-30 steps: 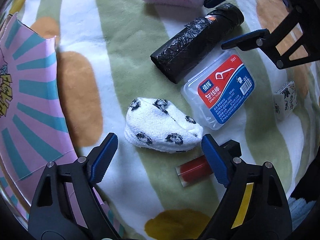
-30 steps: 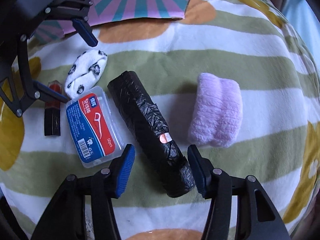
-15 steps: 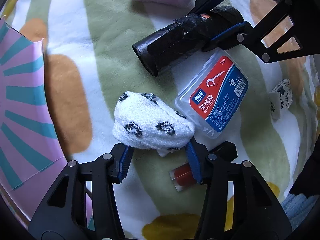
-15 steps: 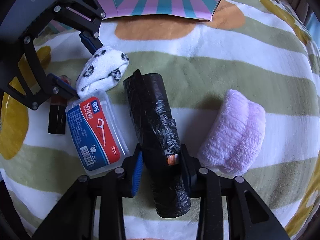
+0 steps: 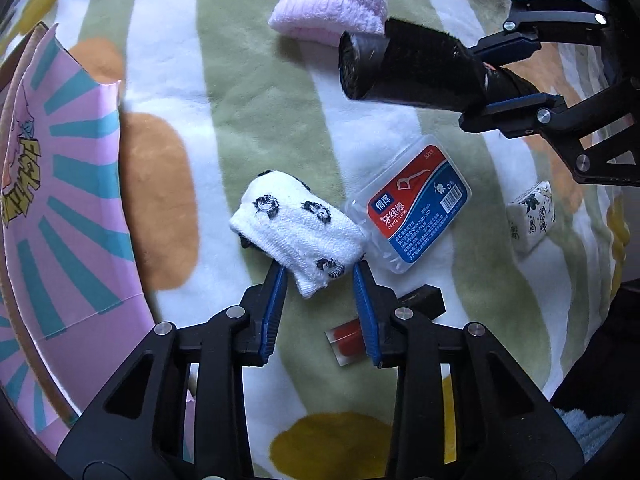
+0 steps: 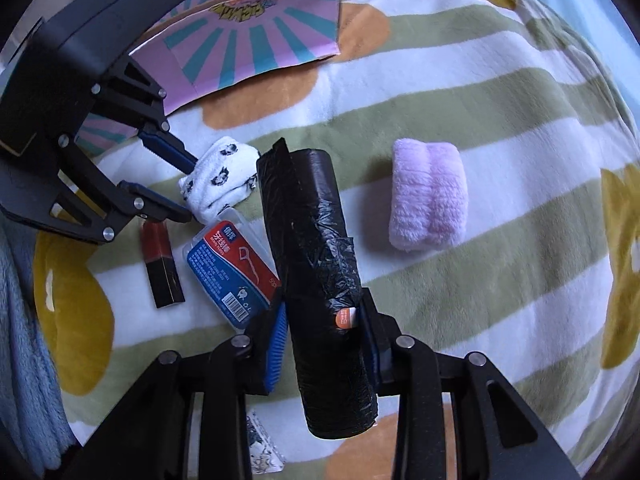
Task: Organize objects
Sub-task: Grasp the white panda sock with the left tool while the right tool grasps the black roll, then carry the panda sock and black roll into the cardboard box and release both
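My left gripper [image 5: 320,276] is shut on a rolled white sock with black prints [image 5: 298,228], lifted off the striped blanket [image 5: 256,80]. In the right wrist view that sock [image 6: 220,178] hangs between the left gripper [image 6: 192,184] pads. My right gripper [image 6: 324,316] is shut on a roll of black bin bags [image 6: 316,264], raised and tilted; the left wrist view shows the roll [image 5: 416,66] clamped by the right gripper [image 5: 484,80] at the upper right. A dental floss box [image 5: 412,204] lies between them, and a folded pink towel [image 6: 428,196] rests farther off.
A pink and teal cardboard box [image 5: 52,216] stands open at the left; in the right wrist view the box [image 6: 256,36] is at the top. A red and black lipstick case [image 6: 160,264], a small printed white cube [image 5: 532,216] and a blue fleece [image 6: 24,320] lie nearby.
Both grippers closed, the left on the sock and the right on the bin bag roll, then rose and lifted them off the blanket. The roll turned with the right wrist.
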The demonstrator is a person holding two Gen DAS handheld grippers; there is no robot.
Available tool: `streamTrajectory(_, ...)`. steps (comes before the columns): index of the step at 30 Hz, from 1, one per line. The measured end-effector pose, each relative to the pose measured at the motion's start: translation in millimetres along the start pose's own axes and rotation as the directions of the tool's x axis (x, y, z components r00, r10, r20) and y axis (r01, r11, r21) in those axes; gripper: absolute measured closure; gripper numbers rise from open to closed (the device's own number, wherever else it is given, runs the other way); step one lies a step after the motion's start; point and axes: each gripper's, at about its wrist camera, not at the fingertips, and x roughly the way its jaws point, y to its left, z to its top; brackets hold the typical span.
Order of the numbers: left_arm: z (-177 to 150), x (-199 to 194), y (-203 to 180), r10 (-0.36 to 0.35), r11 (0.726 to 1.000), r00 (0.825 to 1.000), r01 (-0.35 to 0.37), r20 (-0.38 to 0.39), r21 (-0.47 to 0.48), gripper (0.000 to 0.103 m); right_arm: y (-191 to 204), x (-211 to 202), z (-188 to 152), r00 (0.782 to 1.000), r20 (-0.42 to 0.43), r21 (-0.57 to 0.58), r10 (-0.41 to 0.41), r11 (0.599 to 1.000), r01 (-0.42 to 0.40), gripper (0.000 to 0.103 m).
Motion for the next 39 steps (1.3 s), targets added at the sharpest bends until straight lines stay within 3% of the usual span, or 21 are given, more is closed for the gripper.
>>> streamTrajectory(6, 3, -3, 1, 0.015, 0.999, 1.000, -0.014, -0.025, 0.052, 0.071, -8, -14, -22, 0.997, 0.078, 0.244, 0.018, 0.969, -0.037, 0.073)
streamTrajectory(10, 10, -7, -1, 0.044, 0.991, 0.998, -0.038, -0.048, 0.132, 0.069, 10, -22, -53, 0.993, 0.119, 0.332, 0.016, 0.942, -0.055, 0.072)
streamTrajectory(12, 14, -6, -3, 0.067, 0.981, 0.996, -0.054, -0.063, 0.189, 0.063, 28, -26, -68, 0.991, 0.131, 0.363, 0.012, 0.930, -0.059, 0.073)
streamTrajectory(13, 16, -5, -4, 0.079, 0.976, 0.994, -0.062, -0.073, 0.211, 0.054, 29, -28, -71, 0.991, 0.137, 0.379, 0.006, 0.923, -0.058, 0.072)
streamTrajectory(14, 18, -4, -4, 0.090, 0.971, 0.992, -0.069, -0.084, 0.228, 0.029, 28, -33, -72, 0.990, 0.141, 0.394, 0.002, 0.917, -0.058, 0.072)
streamTrajectory(15, 20, -2, -3, 0.097, 0.968, 0.991, -0.073, -0.092, 0.241, 0.010, 32, -32, -81, 0.989, 0.147, 0.408, 0.000, 0.911, -0.060, 0.072)
streamTrajectory(16, 22, -2, -1, 0.107, 0.964, 0.990, -0.081, -0.087, 0.254, 0.001, 35, -30, -82, 0.989, 0.151, 0.424, -0.003, 0.904, -0.062, 0.073)
streamTrajectory(24, 33, -11, 17, 0.092, 0.944, 0.988, -0.047, -0.122, 0.328, 0.000, 40, -43, -105, 0.986, 0.163, 0.507, -0.033, 0.860, -0.055, 0.073)
streamTrajectory(27, 36, -15, 34, 0.058, 0.954, 0.988, -0.012, -0.146, 0.300, 0.003, 44, -39, -104, 0.983, 0.181, 0.537, -0.043, 0.841, -0.062, 0.073)
streamTrajectory(29, 36, -17, 44, 0.021, 0.961, 0.986, 0.026, -0.166, 0.275, 0.016, 47, -37, -105, 0.979, 0.199, 0.561, -0.051, 0.825, -0.071, 0.073)
streamTrajectory(35, 19, -25, 55, 0.011, 0.958, 0.980, 0.046, -0.199, 0.282, 0.020, 61, -37, -110, 0.968, 0.241, 0.622, -0.067, 0.776, -0.101, 0.072)
streamTrajectory(39, 16, -19, 66, -0.002, 0.975, 0.974, 0.053, -0.227, 0.217, 0.024, 68, -40, -110, 0.963, 0.256, 0.649, -0.084, 0.753, -0.107, 0.072)
